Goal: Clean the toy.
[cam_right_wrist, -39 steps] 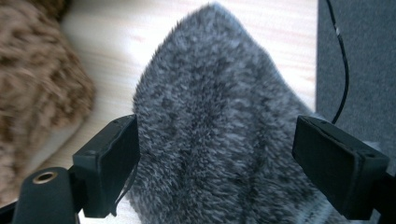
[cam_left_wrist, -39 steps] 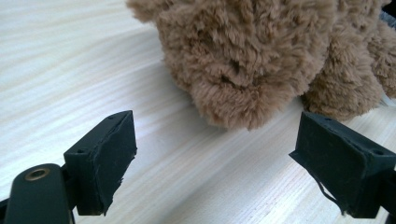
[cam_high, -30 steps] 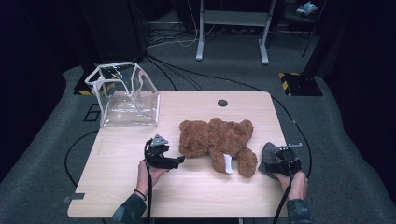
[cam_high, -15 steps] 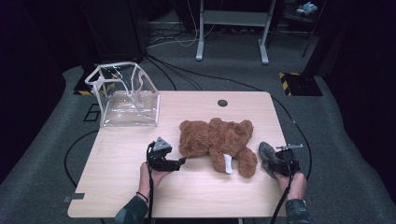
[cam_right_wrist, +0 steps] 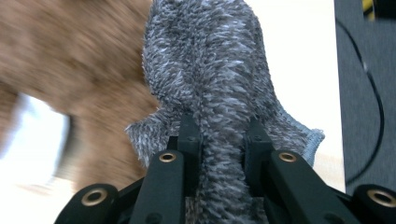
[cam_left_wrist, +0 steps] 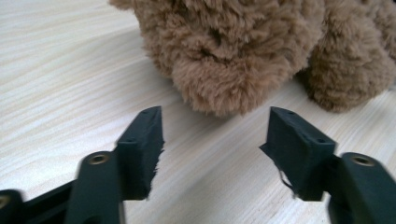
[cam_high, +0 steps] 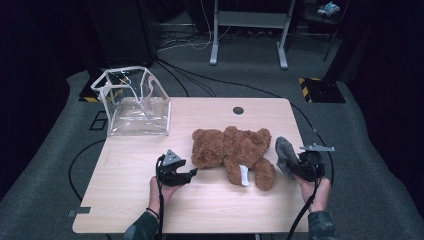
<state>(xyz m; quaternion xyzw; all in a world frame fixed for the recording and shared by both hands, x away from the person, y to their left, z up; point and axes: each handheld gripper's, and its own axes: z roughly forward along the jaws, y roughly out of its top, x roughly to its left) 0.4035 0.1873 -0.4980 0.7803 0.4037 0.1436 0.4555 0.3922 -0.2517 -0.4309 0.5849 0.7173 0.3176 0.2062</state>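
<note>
A: Right gripper view: what are the right gripper's (cam_right_wrist: 219, 135) fingers doing?

B: They are pinching a fuzzy grey cloth (cam_right_wrist: 210, 70), which is bunching up between them, just beside the brown plush teddy bear (cam_high: 232, 150).

A: And the left gripper (cam_left_wrist: 212, 135)?

B: Its fingers are standing apart with nothing between them, having just been closing; the bear's furry limb is lying just ahead of the tips on the pale wooden desk (cam_high: 130, 165).
</note>
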